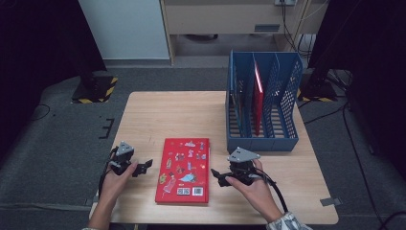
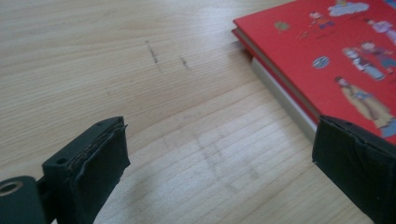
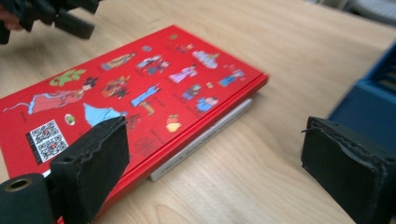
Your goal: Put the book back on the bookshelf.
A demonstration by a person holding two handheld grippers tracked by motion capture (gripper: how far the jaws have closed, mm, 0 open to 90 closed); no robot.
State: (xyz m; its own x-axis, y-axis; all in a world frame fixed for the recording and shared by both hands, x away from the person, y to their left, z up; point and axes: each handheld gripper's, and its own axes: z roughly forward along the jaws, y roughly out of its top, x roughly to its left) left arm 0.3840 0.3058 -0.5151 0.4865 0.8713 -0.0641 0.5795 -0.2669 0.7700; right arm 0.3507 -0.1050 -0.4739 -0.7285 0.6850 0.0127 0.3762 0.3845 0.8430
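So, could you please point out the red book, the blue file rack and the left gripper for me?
red book [image 1: 183, 168], high view, middle of its cover.
blue file rack [image 1: 261, 143], high view, front wall.
left gripper [image 1: 145, 166], high view, between its open jaws.

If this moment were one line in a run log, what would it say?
left hand-held gripper: open, left of red book | right hand-held gripper: open, at book's right edge | book: flat on table | blue file rack: behind, holds red item

High view overhead, facing forward; gripper views low, close (both share red book).
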